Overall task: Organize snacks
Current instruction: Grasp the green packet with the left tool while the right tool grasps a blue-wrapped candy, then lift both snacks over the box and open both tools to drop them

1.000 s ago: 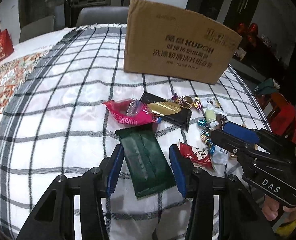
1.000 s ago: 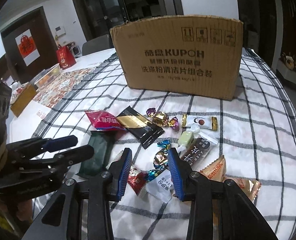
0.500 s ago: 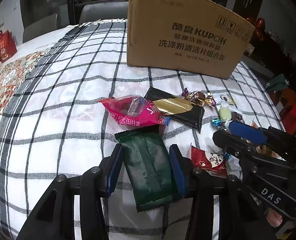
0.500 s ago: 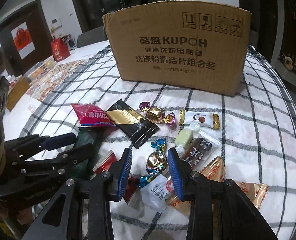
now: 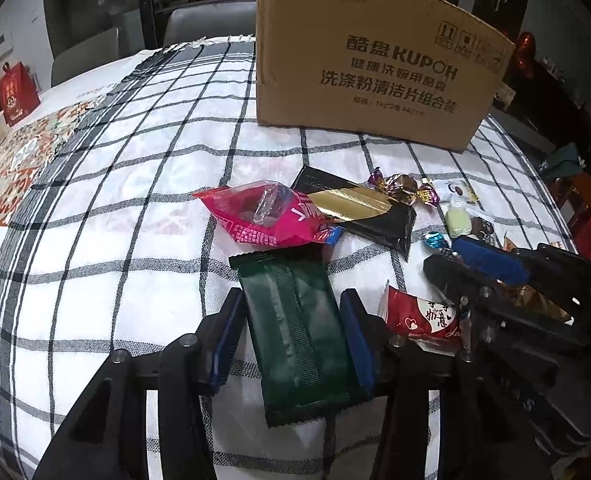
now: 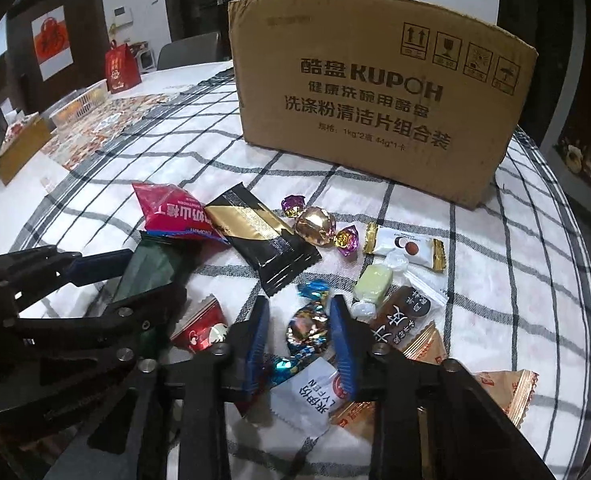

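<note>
Snacks lie scattered on a checked tablecloth (image 5: 135, 208) in front of a cardboard box (image 5: 367, 64). My left gripper (image 5: 291, 316) is open, its blue pads either side of a dark green packet (image 5: 295, 336) lying flat. A pink packet (image 5: 263, 216) and a black-and-gold packet (image 5: 359, 208) lie just beyond. My right gripper (image 6: 299, 320) is open around a blue-and-gold foil candy (image 6: 307, 326). The left gripper also shows in the right wrist view (image 6: 135, 276), over the green packet (image 6: 151, 268). The right gripper shows in the left wrist view (image 5: 459, 264).
The box (image 6: 379, 108) stands upright at the back. More wrapped sweets lie near the right gripper: a white packet (image 6: 311, 396), a brown bar (image 6: 403, 312), orange packets (image 6: 507, 392), a red packet (image 6: 203, 328). A red gift bag (image 6: 119, 68) and basket (image 6: 79, 104) sit far left.
Both grippers moved forward and lower towards the table. The green packet now sits deeper between the left pads, and the foil candy sits between the right pads. Nothing is gripped.
</note>
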A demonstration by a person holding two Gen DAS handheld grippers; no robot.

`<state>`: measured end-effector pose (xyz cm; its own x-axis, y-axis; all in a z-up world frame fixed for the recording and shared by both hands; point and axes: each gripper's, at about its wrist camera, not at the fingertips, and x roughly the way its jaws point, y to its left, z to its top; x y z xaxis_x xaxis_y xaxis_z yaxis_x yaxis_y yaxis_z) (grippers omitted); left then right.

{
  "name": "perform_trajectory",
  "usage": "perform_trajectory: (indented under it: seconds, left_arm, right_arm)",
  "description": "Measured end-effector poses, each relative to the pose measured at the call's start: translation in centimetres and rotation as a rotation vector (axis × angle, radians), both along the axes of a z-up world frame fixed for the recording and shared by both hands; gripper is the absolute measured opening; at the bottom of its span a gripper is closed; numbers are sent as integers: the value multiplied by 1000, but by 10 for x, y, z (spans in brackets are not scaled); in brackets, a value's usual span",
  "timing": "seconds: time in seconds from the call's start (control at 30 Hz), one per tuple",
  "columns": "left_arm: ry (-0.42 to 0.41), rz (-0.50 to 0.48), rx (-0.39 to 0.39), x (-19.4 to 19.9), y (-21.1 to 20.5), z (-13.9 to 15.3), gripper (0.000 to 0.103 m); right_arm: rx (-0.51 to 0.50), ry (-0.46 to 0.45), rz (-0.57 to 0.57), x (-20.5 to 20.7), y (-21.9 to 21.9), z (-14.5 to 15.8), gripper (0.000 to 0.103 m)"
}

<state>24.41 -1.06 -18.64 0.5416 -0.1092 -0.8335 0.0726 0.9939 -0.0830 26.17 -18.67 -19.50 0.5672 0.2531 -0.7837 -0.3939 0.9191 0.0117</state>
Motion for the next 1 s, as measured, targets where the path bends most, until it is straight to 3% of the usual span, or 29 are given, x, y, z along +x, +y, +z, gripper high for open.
perform_trajectory:
  seconds: [0.27, 1.0]
  left_arm:
    - [-26, -15, -13, -12, 2, 13, 47]
    - [-164, -54, -65, -58, 4, 84, 45]
  right_arm:
    - [50, -4, -2, -9, -2, 9, 23]
    - [152, -140, -8, -55, -9, 81, 22]
